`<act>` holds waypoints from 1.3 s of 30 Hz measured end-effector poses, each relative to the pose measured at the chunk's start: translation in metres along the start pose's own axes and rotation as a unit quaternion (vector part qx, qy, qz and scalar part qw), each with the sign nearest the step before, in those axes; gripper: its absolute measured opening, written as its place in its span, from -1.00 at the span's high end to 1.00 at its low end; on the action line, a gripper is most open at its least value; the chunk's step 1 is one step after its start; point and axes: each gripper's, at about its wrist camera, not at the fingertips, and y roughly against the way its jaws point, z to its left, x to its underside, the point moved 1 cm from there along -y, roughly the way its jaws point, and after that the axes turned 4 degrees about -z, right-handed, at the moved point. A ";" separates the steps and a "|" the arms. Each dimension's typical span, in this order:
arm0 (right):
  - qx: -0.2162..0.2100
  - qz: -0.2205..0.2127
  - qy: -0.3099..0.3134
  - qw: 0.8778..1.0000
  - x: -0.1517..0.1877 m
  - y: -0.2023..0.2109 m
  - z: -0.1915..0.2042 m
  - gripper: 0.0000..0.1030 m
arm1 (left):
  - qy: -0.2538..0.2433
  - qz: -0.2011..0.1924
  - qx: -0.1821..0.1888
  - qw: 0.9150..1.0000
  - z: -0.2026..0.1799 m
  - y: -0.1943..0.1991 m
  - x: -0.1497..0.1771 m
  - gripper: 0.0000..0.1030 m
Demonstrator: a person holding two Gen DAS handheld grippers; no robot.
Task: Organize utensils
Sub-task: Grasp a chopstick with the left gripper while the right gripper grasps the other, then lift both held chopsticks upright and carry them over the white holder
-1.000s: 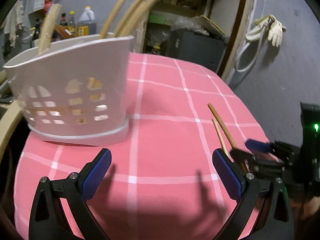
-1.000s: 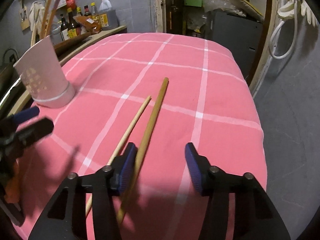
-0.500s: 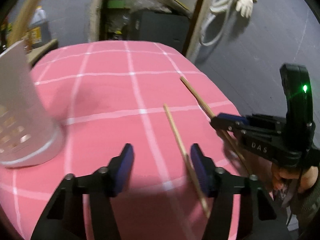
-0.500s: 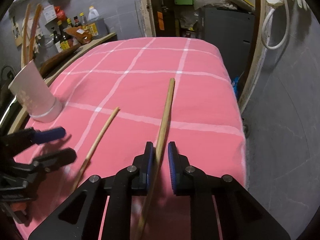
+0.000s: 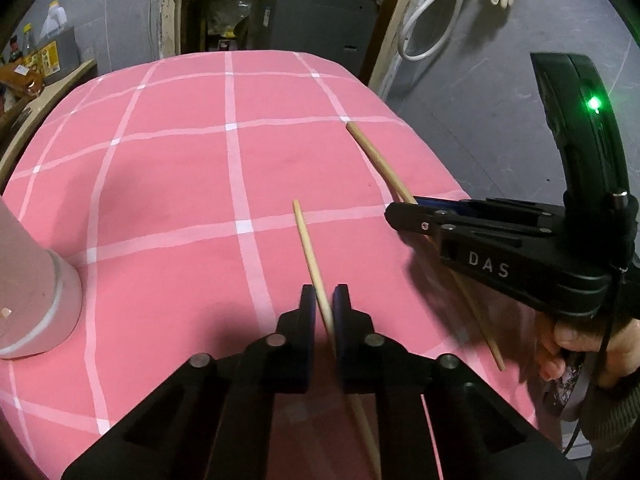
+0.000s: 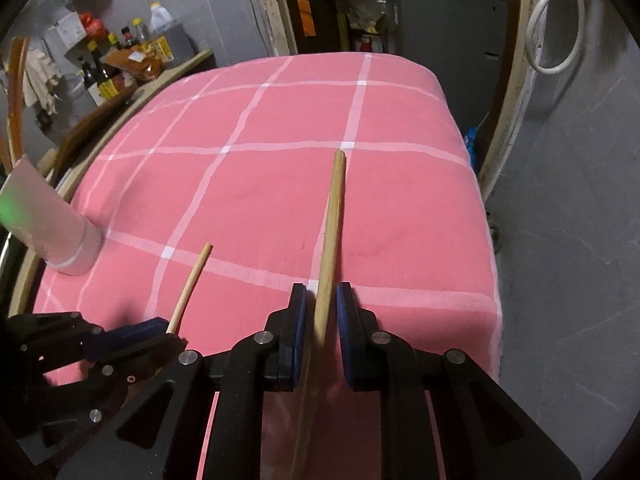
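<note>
The left tool (image 5: 325,312) is clamped on the thin wooden stick (image 5: 310,254), whose far end points out over the pink checked desk (image 5: 168,184). The right tool (image 6: 321,312) grips the thicker wooden stick (image 6: 332,216) the same way. A white holder (image 6: 48,220) stands at the desk's left edge, well apart from both sticks.

Grey plastered wall (image 5: 480,92) and grey floor (image 6: 568,208) are seen. Pink checked tablecloth (image 5: 180,184) is spread on table. Bottles (image 6: 100,76) are crowded on side shelf; white hose (image 6: 560,32) is hung by doorframe.
</note>
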 end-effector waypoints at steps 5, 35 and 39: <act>-0.025 -0.014 -0.040 0.999 0.007 0.008 -0.005 0.90 | 0.002 -0.009 0.004 1.000 -0.001 0.007 0.001 0.94; -0.146 -0.419 -0.023 0.896 0.015 0.132 0.118 0.90 | 0.038 -0.364 -0.073 0.928 0.053 0.196 0.011 0.94; -0.163 -0.439 -0.024 0.883 0.010 0.139 0.130 0.90 | 0.047 -0.383 -0.077 0.919 0.069 0.212 0.010 0.94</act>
